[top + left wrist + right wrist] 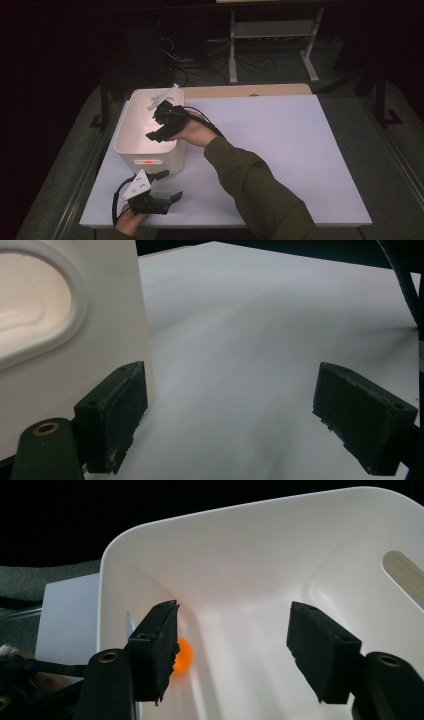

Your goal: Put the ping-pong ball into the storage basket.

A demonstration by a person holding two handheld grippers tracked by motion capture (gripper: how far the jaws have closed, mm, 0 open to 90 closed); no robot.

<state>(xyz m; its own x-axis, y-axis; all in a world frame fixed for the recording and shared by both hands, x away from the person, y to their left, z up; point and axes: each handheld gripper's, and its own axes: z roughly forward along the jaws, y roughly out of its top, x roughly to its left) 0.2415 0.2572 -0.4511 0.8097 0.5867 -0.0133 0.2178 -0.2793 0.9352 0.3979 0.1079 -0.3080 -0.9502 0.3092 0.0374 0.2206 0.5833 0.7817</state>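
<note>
Over the white bin, the drop is looking done.

Above the tall white plastic bin (150,131) at the table's left, the right gripper (161,125) is hanging with its jaws spread and nothing between them; in the right gripper view the small orange ball (183,655) is lying on the bin floor, against the left wall, partly hidden behind one jaw. Judging by that, the placing step is finishing, and the next move is calling for a clean lift straight out without clipping the rim. At the near left edge of the white table (280,150), the left gripper (170,186) is resting released beside the bin's near wall, jaws wide and gripping nothing.
</note>
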